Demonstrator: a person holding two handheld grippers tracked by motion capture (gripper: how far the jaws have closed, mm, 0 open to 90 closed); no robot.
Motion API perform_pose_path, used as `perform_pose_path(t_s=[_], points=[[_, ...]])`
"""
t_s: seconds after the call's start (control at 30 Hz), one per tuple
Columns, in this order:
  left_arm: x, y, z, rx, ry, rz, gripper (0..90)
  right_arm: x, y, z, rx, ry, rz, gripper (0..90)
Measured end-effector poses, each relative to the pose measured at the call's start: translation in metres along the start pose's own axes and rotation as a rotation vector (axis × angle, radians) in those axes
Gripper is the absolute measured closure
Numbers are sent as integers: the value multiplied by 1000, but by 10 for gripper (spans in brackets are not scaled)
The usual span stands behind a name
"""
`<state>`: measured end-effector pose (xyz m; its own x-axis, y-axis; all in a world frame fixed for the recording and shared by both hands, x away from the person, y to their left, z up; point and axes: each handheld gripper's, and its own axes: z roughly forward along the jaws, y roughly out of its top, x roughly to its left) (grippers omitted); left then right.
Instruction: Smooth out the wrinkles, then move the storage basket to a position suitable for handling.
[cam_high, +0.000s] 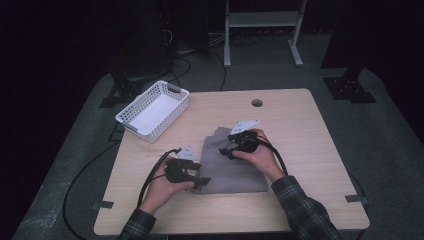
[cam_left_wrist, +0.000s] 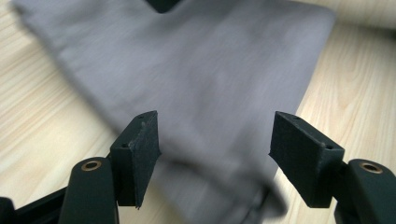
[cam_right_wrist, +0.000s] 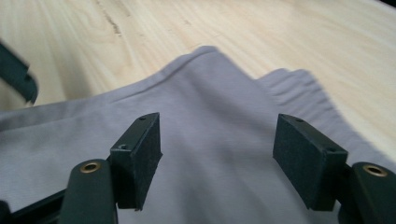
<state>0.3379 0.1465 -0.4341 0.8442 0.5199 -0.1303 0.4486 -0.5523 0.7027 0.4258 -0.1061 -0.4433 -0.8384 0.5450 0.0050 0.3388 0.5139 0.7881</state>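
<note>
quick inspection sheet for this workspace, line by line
surface: light wood table with a round hole near its far edge
job's things: folded grey cloth lying flat at the table's middle
clutter: white basket at the far left corner, looks empty
grippers: left gripper at the cloth's near left corner, jaws open, cloth between them unpinched; right gripper over the cloth's far part, jaws open, holding nothing
cables: black cable loops from the left gripper; another cable runs along the right forearm; more cables on the floor beyond
surroundings: grey floor, dark stands, white frame behind the table
</note>
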Motion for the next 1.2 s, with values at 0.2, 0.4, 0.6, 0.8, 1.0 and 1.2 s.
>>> perform_pose_path(t_s=[0.2, 0.4, 0.6, 0.8, 1.0, 1.2], points=[[14, -27, -23, -3, 83, -58, 295, 15, -6, 17, 34, 10, -10, 294], [25, -52, -37, 20, 153, -101, 286, 22, -18, 32, 66, -1, -27, 281], [35, -70, -37, 57, 206, -139, 272, 24, -20, 33, 53, -21, -34, 230], [40, -77, -35, 48, 252, -109, 265, 21, -21, 34, 60, -10, -18, 222], [40, -82, -28, 14, 279, -75, 105, 18, -22, 32, 63, -2, -8, 223], [40, -86, -24, -29, 273, -63, 28, 17, -26, 29, 59, -1, -4, 225]])
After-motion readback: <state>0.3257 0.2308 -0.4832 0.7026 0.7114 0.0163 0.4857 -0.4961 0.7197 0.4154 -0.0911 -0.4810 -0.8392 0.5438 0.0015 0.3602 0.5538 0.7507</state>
